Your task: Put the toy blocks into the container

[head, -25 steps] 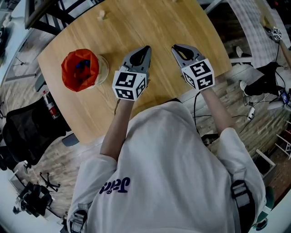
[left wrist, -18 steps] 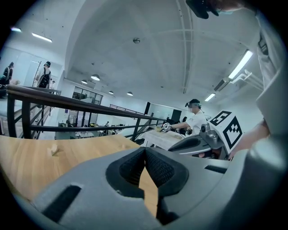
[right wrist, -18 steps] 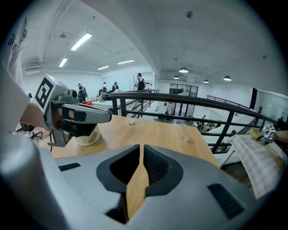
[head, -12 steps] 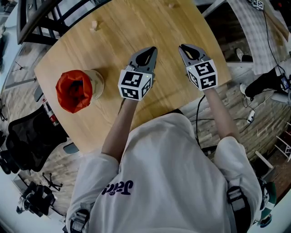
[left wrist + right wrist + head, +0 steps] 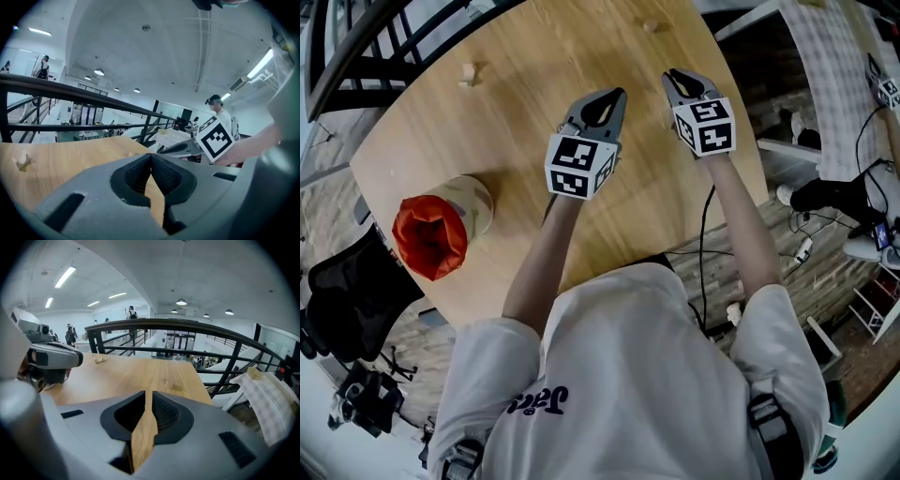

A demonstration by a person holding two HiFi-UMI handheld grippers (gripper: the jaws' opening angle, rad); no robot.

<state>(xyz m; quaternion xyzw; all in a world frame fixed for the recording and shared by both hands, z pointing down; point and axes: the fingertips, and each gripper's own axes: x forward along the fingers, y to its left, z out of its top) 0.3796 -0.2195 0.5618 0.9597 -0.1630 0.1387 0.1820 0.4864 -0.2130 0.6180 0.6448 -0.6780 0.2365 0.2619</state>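
Two small pale wooden toy blocks lie on the round wooden table (image 5: 534, 141): one block (image 5: 469, 72) at the far left, another block (image 5: 651, 26) near the far edge. The container (image 5: 431, 234), a tan tub lined with a red bag, stands at the table's left edge. My left gripper (image 5: 616, 95) hovers over the middle of the table, shut and empty. Just to its right, my right gripper (image 5: 671, 75) is also shut with nothing in it. The right gripper view shows one block (image 5: 99, 360) far left and the other block (image 5: 176, 388) close ahead.
A black railing (image 5: 187, 326) runs beyond the table's far edge. The table's right edge (image 5: 750, 122) drops to a floor with cables. A black chair (image 5: 347, 291) stands by the container. People stand in the background of both gripper views.
Both grippers have moved forward over the table, away from the person's body, toward the far edge. Their jaws look the same. The container now sits lower and further left in the head view.
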